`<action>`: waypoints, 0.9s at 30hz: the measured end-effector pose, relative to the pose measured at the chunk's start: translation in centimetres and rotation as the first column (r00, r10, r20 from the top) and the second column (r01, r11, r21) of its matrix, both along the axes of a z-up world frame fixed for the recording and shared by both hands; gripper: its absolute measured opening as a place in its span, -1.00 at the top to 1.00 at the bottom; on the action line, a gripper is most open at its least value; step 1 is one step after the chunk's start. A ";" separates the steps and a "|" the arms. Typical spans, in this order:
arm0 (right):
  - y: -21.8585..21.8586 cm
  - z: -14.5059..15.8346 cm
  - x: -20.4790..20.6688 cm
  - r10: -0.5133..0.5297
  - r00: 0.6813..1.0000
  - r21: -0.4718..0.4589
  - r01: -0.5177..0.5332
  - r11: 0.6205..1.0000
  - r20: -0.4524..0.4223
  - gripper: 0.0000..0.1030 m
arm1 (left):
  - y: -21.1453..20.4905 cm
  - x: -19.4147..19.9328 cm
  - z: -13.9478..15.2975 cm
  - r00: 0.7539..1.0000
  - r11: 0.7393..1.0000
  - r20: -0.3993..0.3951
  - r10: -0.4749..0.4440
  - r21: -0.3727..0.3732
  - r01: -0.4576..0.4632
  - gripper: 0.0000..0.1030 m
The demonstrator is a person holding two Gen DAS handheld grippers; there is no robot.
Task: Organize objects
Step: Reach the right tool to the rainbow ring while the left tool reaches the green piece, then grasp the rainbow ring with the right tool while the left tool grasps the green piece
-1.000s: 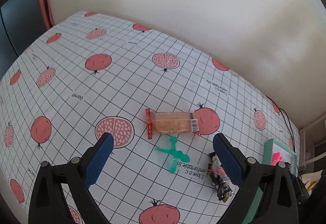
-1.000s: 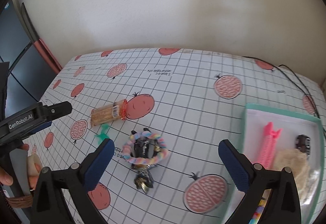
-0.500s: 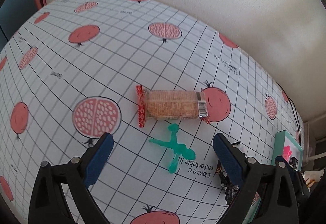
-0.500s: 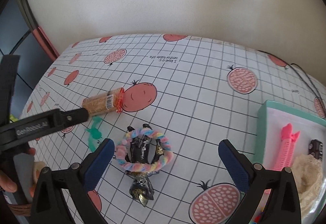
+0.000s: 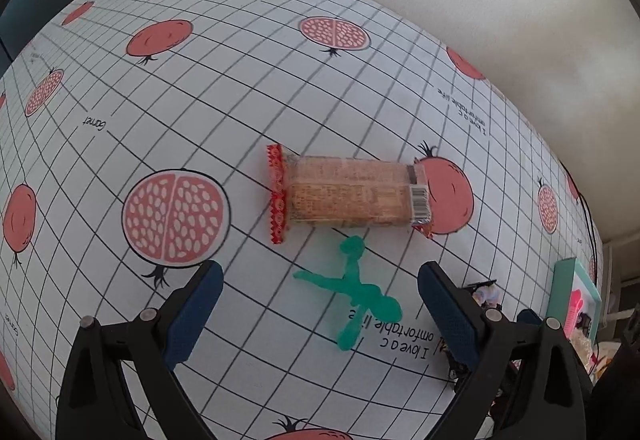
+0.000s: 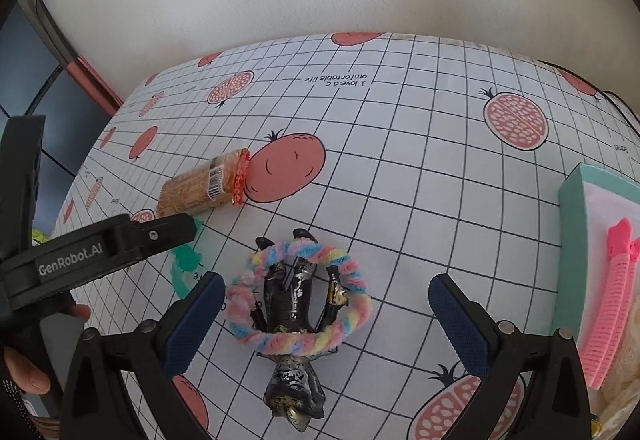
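Observation:
A cracker packet (image 5: 348, 193) with red crimped ends lies flat on the pomegranate-print tablecloth, just beyond a flat green figure (image 5: 352, 290). My left gripper (image 5: 320, 310) hovers open over the green figure, nothing between its fingers. In the right wrist view the same packet (image 6: 202, 185) lies at the left. A pastel twisted ring (image 6: 298, 300) rests on a black and gold figurine (image 6: 294, 336). My right gripper (image 6: 326, 314) stands open around the ring and figurine, above them.
A teal tray (image 6: 570, 248) at the right holds a pink hair clip (image 6: 610, 308) and a cream lacy item (image 6: 628, 372). The left gripper's body (image 6: 100, 252) and a hand (image 6: 24, 368) cross the left side. A wall backs the table, and a dark cable (image 6: 616, 99) runs at the far right.
Both grippers have moved forward and down toward the table. The packet and green figure loom larger on the left; the ring and figurine now sit between the right fingers.

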State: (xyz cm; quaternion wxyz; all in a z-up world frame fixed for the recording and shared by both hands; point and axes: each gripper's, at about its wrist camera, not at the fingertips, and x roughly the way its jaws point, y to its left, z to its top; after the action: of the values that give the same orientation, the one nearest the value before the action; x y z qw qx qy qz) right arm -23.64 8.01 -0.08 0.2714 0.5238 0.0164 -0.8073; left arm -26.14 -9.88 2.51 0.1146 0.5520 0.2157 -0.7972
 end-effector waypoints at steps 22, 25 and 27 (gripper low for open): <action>-0.3 -0.3 0.1 0.038 0.999 -0.032 -0.038 0.999 0.022 -0.44 | 2.1 -0.1 -0.2 0.999 0.996 0.016 -0.052 -0.066 0.053 -0.12; -0.2 -0.3 0.0 0.041 0.999 -0.037 -0.040 0.999 0.030 -0.41 | 2.2 0.0 -0.2 0.999 0.996 0.013 -0.052 -0.070 0.053 -0.12; -0.1 -0.2 -0.1 0.040 0.999 -0.043 -0.038 0.998 0.034 -0.41 | 2.1 0.1 -0.2 0.999 0.997 0.011 -0.048 -0.060 0.049 -0.11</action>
State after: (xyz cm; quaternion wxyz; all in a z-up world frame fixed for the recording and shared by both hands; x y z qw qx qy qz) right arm -23.71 7.90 -0.29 0.2984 0.5315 0.0048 -0.7928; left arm -26.08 -7.80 2.32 0.1130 0.5573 0.1775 -0.8032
